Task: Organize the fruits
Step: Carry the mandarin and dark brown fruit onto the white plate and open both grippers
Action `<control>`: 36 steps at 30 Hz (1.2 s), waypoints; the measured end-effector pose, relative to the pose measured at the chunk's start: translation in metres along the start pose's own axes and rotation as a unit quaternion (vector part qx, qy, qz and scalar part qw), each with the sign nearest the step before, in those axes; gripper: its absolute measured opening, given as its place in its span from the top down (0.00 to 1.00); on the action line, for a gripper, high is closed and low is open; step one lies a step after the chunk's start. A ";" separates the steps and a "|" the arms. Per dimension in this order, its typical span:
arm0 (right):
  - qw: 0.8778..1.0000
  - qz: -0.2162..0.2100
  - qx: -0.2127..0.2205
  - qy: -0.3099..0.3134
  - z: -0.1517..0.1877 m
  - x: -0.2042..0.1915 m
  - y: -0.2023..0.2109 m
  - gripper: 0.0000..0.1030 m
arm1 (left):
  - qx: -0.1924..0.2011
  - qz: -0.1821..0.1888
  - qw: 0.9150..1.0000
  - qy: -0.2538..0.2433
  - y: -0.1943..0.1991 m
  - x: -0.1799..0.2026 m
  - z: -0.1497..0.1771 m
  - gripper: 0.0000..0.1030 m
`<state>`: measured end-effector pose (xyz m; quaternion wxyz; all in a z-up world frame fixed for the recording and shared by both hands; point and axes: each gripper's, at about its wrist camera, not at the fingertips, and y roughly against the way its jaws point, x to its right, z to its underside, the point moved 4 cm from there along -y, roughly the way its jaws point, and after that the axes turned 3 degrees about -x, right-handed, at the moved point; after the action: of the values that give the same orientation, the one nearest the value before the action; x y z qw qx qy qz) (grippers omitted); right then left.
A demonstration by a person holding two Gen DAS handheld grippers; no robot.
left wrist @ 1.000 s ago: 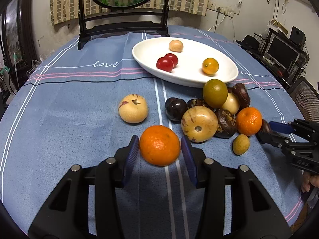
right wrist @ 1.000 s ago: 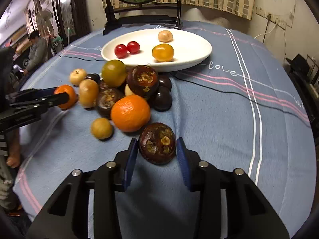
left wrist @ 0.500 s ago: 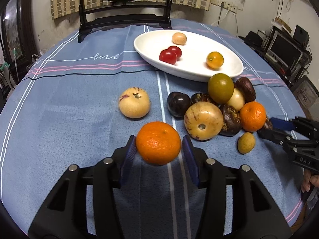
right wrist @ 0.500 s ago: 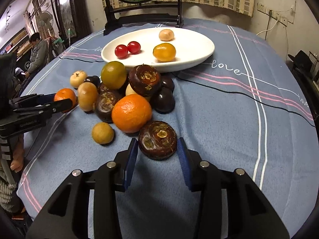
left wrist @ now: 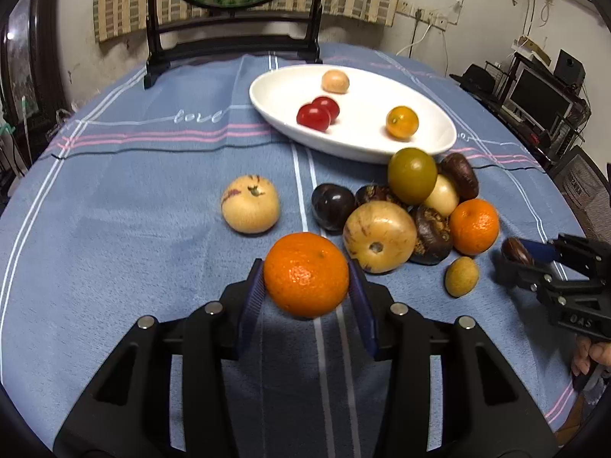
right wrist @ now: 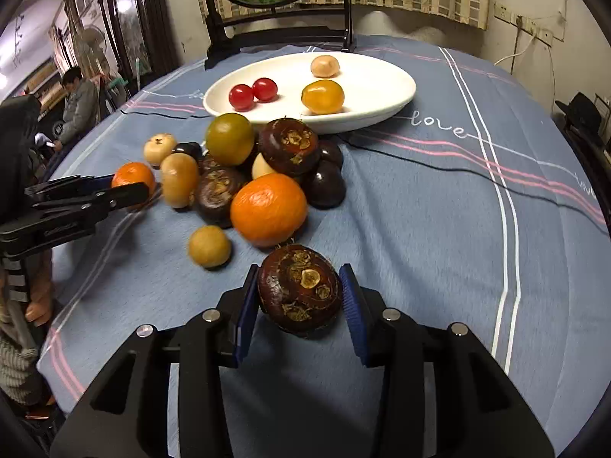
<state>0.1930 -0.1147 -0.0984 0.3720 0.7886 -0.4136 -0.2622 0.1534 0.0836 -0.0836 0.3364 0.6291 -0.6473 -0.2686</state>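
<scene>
My left gripper [left wrist: 305, 269] has its blue pads against both sides of an orange mandarin [left wrist: 305, 278]; its jaws are closing on the fruit, which casts a shadow on the cloth below. My right gripper [right wrist: 299, 276] is shut on a dark brown water chestnut [right wrist: 299, 292]. In the left wrist view the right gripper [left wrist: 525, 255] shows at the right edge with that dark fruit in its tips. A white oval plate [left wrist: 275, 91] at the back holds two red cherry tomatoes [left wrist: 317, 112], a yellow-orange fruit [left wrist: 401, 122] and a small tan one [left wrist: 335, 81].
A pile of several fruits [left wrist: 382, 236] lies in front of the plate: tan, green, dark purple, brown and an orange one [left wrist: 473, 225]. A tan fruit [left wrist: 250, 210] lies alone to the left. A black mirror stand [left wrist: 229, 45] sits at the far edge of the table. A person [right wrist: 80, 103] sits beyond the table.
The left pads, which stood slightly off the mandarin, now press on it. The right gripper has kept its hold on the water chestnut and shifted only a little.
</scene>
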 end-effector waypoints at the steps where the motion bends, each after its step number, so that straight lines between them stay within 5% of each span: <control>1: 1.000 -0.003 0.004 -0.003 0.003 0.000 0.004 0.59 | 0.008 -0.003 1.000 0.000 0.003 0.001 0.000 0.57; 10: 0.995 -0.038 0.068 -0.057 0.009 0.016 0.056 0.59 | 0.053 -0.019 0.998 -0.009 0.038 0.003 -0.033 0.57; 16: 0.988 -0.044 0.139 -0.049 -0.048 0.015 0.100 0.59 | 0.099 -0.047 0.993 -0.035 0.063 0.014 -0.094 0.57; 21: 0.981 -0.047 0.180 -0.054 -0.104 0.015 0.108 0.59 | 0.118 -0.035 0.992 -0.032 0.052 0.020 -0.136 0.57; 27: 0.984 -0.054 0.148 -0.081 -0.153 0.021 0.036 0.59 | 0.090 -0.027 0.996 -0.009 -0.005 0.015 -0.157 0.57; 36: 0.993 -0.034 0.066 -0.096 -0.173 0.038 -0.062 0.59 | 0.020 -0.038 0.999 0.005 -0.088 -0.010 -0.167 0.57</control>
<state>0.3658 -0.0594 -0.0506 0.2687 0.7961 -0.4370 -0.3211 0.3379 0.1007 -0.0474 0.3162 0.6614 -0.6264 -0.2651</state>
